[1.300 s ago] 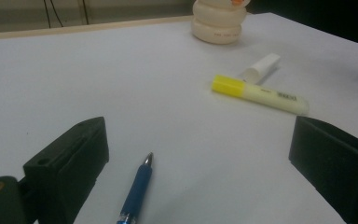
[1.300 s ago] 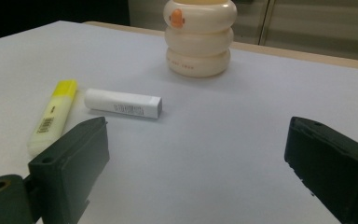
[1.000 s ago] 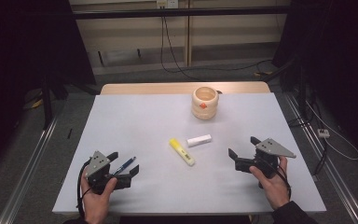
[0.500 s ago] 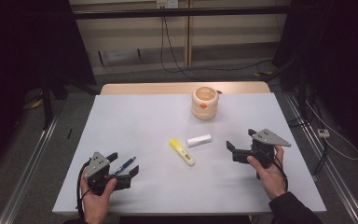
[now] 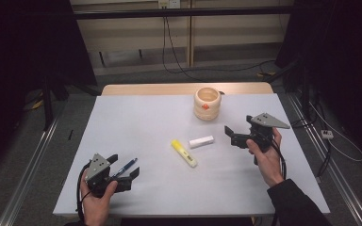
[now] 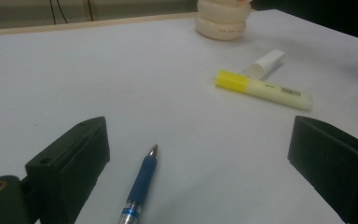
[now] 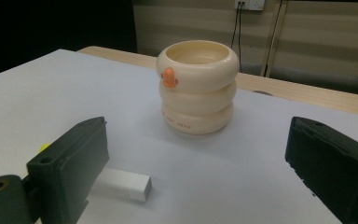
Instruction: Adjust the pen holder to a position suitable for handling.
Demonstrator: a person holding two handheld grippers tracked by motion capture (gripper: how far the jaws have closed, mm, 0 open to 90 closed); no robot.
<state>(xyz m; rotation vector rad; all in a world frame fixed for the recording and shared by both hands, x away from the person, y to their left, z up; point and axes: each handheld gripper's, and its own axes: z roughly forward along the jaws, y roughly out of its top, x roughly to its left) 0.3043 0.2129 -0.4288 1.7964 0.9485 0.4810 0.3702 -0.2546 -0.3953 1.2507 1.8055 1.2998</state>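
My left tongs (image 5: pixel 125 170) rest low on the white table (image 5: pixel 141 127) at about 7 o'clock, jaws spread wide with nothing pinched; the blue pen (image 6: pixel 142 183) lies between them on the table, its tip pointing toward 1 o'clock in the high view. My right tongs (image 5: pixel 234 136) sit over toward 3 o'clock, raised a little off the table, jaws also spread wide and holding nothing. Just beyond them, toward 9 o'clock, lies the small white eraser (image 5: pixel 201 141), with the yellow highlighter (image 5: pixel 184 153) near it at the table's middle. The cream ringed holder (image 7: pixel 197 86) with an orange knob stands upright toward 12 o'clock, straight ahead in the right gripper view.
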